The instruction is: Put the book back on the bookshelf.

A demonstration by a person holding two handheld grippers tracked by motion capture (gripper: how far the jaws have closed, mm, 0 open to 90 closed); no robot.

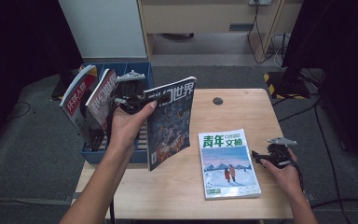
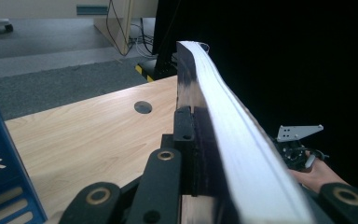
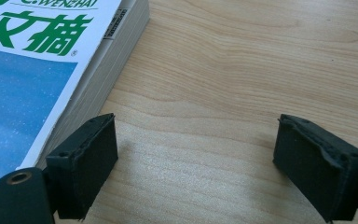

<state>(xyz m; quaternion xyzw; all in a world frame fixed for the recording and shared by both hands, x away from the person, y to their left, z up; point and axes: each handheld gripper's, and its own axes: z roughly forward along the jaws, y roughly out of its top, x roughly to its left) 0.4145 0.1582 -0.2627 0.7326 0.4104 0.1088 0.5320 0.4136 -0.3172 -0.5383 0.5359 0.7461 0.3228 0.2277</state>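
A dark magazine (image 1: 172, 121) with white characters on its cover stands upright in the air at the table's left edge. My left gripper (image 1: 145, 100) is shut on its upper left edge. In the left gripper view the magazine (image 2: 233, 130) runs edge-on between the jaws of that gripper (image 2: 200, 140). A second magazine (image 1: 228, 163) with green characters and a snowy blue picture lies flat on the table (image 1: 233, 107). Just right of it my right gripper (image 1: 256, 157) sits low over the wood. In the right gripper view this gripper (image 3: 205, 158) is open over bare wood, its left pad beside the flat magazine (image 3: 37, 70).
A blue slatted basket (image 1: 116, 156) stands at the table's left side with two red-and-white magazines (image 1: 77, 100) leaning in it. A round cable hole (image 1: 217, 101) sits near the table's far edge. Dark floor and cables lie beyond.
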